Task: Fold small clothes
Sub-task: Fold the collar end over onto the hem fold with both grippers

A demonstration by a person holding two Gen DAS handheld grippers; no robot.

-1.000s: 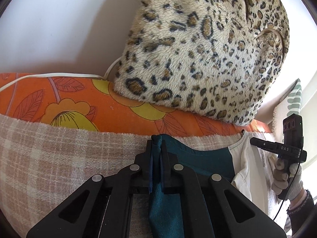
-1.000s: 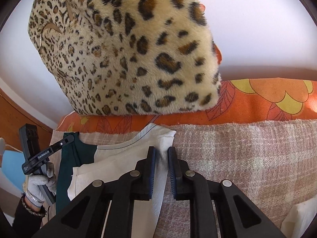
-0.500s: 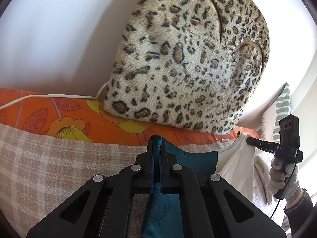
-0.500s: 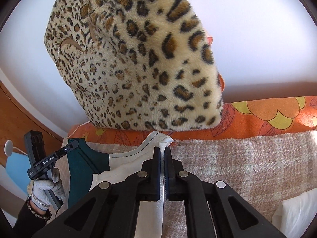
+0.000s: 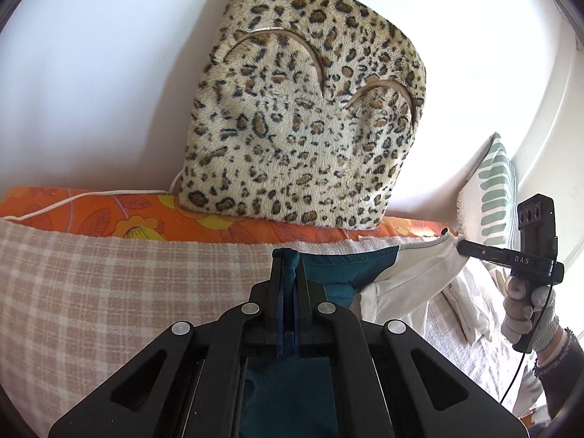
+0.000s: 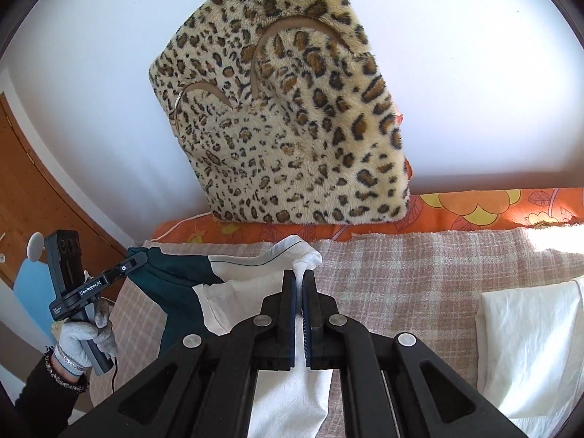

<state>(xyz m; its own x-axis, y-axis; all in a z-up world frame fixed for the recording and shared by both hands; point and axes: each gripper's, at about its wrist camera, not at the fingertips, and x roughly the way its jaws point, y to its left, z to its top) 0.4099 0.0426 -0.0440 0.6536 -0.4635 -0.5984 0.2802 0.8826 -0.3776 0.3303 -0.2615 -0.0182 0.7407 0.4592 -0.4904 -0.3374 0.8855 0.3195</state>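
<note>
A small teal-and-white garment (image 5: 379, 273) is stretched between both grippers above a checked blanket (image 5: 127, 292). My left gripper (image 5: 290, 259) is shut on its teal corner. My right gripper (image 6: 303, 273) is shut on its white corner (image 6: 308, 259). The teal part (image 6: 171, 284) shows at the left of the right wrist view, held by the left gripper (image 6: 137, 257). The right gripper (image 5: 461, 246) shows at the right of the left wrist view, pinching the white edge.
A leopard-print cushion (image 5: 303, 127) leans on the white wall behind an orange floral sheet (image 5: 109, 215). A white cable (image 5: 73, 199) lies on the sheet. A green-striped pillow (image 5: 496, 197) stands at the right. Folded white cloth (image 6: 529, 346) lies on the blanket.
My right gripper has shut on the garment's white corner. Both grippers have lifted and drawn back from the cushion, and the garment is stretched between them.
</note>
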